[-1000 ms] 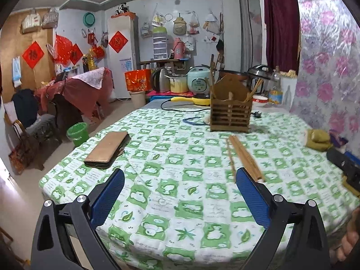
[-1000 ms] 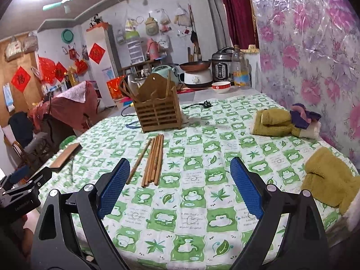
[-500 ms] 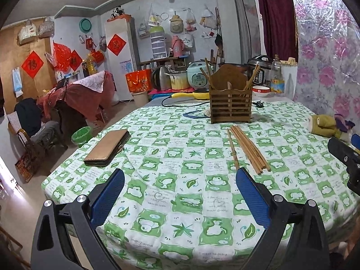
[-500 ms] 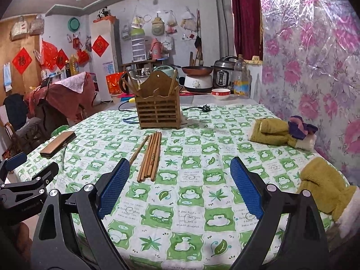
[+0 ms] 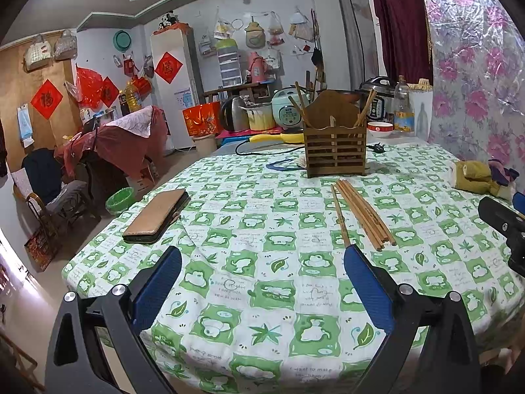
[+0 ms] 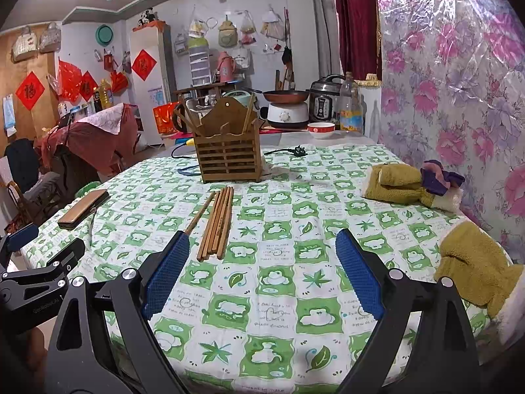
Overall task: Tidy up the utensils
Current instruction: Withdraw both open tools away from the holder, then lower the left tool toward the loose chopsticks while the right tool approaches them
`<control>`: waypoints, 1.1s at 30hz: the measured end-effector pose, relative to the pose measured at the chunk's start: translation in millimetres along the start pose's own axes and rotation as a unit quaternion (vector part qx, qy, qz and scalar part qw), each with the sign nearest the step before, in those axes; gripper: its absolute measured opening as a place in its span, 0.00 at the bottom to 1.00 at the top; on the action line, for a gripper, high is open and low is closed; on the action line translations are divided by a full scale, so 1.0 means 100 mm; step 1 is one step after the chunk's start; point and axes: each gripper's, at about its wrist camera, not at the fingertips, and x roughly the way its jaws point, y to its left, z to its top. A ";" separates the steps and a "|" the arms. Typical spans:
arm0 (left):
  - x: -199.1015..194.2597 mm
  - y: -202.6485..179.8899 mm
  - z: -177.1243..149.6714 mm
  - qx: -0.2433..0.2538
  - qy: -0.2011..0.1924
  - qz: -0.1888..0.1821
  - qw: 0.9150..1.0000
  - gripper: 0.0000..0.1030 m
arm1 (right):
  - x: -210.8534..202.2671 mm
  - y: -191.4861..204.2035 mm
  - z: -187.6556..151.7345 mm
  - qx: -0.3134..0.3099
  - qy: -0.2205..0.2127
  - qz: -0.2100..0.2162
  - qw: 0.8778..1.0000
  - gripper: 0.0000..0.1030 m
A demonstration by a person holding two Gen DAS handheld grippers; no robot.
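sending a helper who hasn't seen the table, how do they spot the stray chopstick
On the green-checked tablecloth, find the slatted wooden holder. In front of it lies a tight bundle of chopsticks. The stray chopstick lies alone on the bundle's phone-case side, angled away.

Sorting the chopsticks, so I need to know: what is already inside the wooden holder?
A few chopsticks stick up from the wooden holder, leaning at both ends. Its slatted walls hide their lower parts and anything lying at the bottom.

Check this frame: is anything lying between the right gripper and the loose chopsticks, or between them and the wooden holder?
Nothing visible. Only bare tablecloth separates the open right gripper from the chopsticks, and the holder stands just beyond their far ends.
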 end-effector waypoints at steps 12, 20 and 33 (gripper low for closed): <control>0.00 -0.01 0.00 0.001 0.001 0.000 1.000 0.95 | 0.06 -0.01 -0.03 -0.002 0.013 0.002 1.000 0.85; 0.09 0.02 -0.06 0.007 0.017 -0.002 1.000 0.95 | 0.20 0.00 -0.08 -0.006 0.029 0.003 1.000 0.86; 0.54 0.18 -0.07 0.013 0.072 -0.026 0.997 0.95 | 0.60 0.00 -0.13 -0.008 0.076 0.000 0.997 0.85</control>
